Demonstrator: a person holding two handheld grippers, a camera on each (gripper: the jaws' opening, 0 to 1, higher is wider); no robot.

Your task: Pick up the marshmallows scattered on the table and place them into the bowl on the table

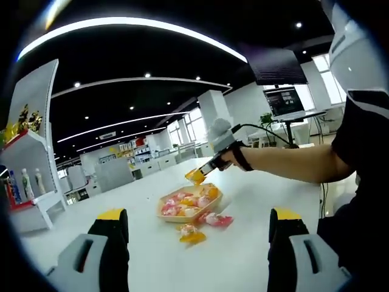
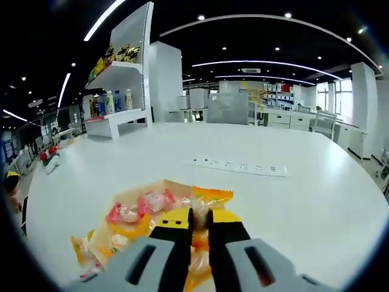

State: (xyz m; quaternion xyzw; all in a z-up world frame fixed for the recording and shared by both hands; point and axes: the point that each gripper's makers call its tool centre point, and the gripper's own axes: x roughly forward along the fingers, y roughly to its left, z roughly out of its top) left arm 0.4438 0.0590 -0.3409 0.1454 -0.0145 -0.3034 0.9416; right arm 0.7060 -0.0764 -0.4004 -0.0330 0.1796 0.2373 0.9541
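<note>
- One wrapped marshmallow (image 2: pixel 199 214) is being gripped by the right claw (image 2: pixel 199 220) above the bowl (image 1: pixel 214 204).
- The left claw (image 1: pixel 197 220) is being held wide open – nothing gripped – over the desk (image 1: pixel 243 255).

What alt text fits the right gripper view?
The right gripper, jaws closed on an orange-wrapped marshmallow, hangs over a bowl of wrapped marshmallows on a white table; a power strip lies beyond.

marshmallows (image 2: pixel 141 214): pink, orange, yellow wrappers, seen ahead of right gripper (image 2: pixel 193 226) | gripper jaws: black, yellow-tipped | bowl (image 1: pixel 189 203): orange-tan | table (image 2: pixel 292 201): white
</note>
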